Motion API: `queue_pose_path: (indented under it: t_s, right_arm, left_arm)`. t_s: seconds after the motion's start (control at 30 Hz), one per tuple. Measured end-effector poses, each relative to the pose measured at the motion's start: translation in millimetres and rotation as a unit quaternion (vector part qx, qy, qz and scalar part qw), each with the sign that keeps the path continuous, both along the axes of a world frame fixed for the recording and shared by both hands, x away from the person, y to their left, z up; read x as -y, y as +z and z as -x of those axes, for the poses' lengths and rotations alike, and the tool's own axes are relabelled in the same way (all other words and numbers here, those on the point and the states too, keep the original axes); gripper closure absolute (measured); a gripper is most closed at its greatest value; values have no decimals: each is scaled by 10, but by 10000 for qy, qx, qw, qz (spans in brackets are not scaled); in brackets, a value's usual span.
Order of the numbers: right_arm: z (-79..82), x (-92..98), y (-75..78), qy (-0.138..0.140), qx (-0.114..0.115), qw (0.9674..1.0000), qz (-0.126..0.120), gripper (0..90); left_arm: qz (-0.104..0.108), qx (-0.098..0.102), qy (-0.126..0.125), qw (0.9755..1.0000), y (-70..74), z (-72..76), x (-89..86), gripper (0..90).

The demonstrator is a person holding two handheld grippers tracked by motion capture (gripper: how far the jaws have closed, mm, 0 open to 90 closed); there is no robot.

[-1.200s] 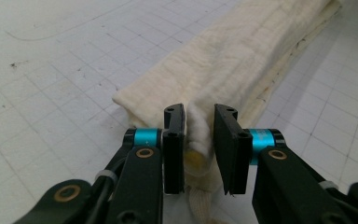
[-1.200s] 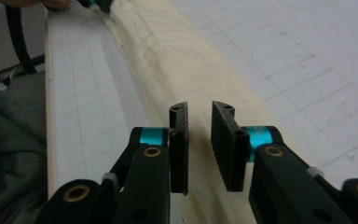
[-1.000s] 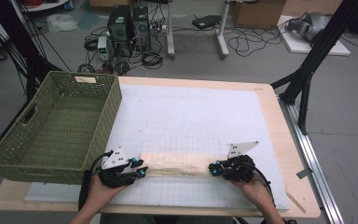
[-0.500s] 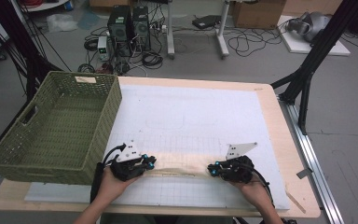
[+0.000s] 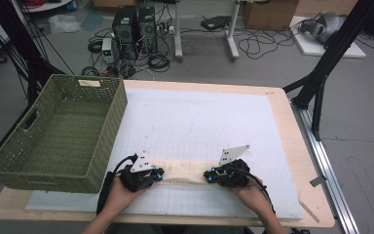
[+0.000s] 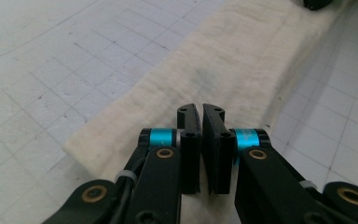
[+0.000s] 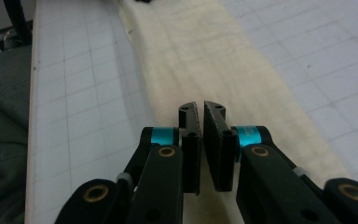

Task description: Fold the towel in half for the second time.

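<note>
A cream cloth (image 5: 185,170), folded into a long strip, lies across the white grid mat (image 5: 199,117) near the table's front edge. My left gripper (image 5: 159,174) sits at the strip's left end. Its jaws have just been closing and now stand together, pinching the cloth (image 6: 233,60) under the left gripper (image 6: 200,109). My right gripper (image 5: 207,176) is at the other end. The right gripper (image 7: 199,108) has its jaws pressed together low on the cloth (image 7: 205,56), which runs away from them. A hand holds each gripper from below.
A green woven basket (image 5: 53,170) stands at the table's left, close beside my left hand. The mat stretches back behind the cloth. The wooden table edge (image 5: 302,146) runs along the right. Cables and computer cases lie on the floor beyond.
The left jaws have closed onto the cloth's end. Both grippers have shifted inward toward each other, and the strip between them looks shorter and narrower.
</note>
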State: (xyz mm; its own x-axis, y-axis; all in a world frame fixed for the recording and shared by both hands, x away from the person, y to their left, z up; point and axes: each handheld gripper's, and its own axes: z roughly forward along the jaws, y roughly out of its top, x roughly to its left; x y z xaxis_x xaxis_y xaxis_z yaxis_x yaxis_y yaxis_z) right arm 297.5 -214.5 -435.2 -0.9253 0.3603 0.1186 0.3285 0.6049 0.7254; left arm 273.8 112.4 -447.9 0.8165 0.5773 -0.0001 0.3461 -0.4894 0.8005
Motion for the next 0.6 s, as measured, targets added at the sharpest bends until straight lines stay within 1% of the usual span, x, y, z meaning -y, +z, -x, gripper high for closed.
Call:
queue_pose_path:
  t_s: [0.07,0.27,0.37,0.47,0.6]
  right_arm:
    - [13,22,-26,1,-46,10000,10,856]
    - [52,123,-52,-56,-5,10000,8,856]
    - [79,190,-59,-113,-12,9999,-15,856]
    - [109,264,-61,-142,42,9999,-24,853]
    - [127,334,-64,-208,8,9998,-79,832]
  left_arm:
    - [-35,26,39,10000,-1,3,-16,849]
    - [-121,107,101,9998,3,19,-61,847]
    - [-105,130,128,9998,-4,26,-83,846]
    - [-83,147,152,9997,-12,39,-102,844]
    - [-50,144,149,9998,1,33,-109,834]
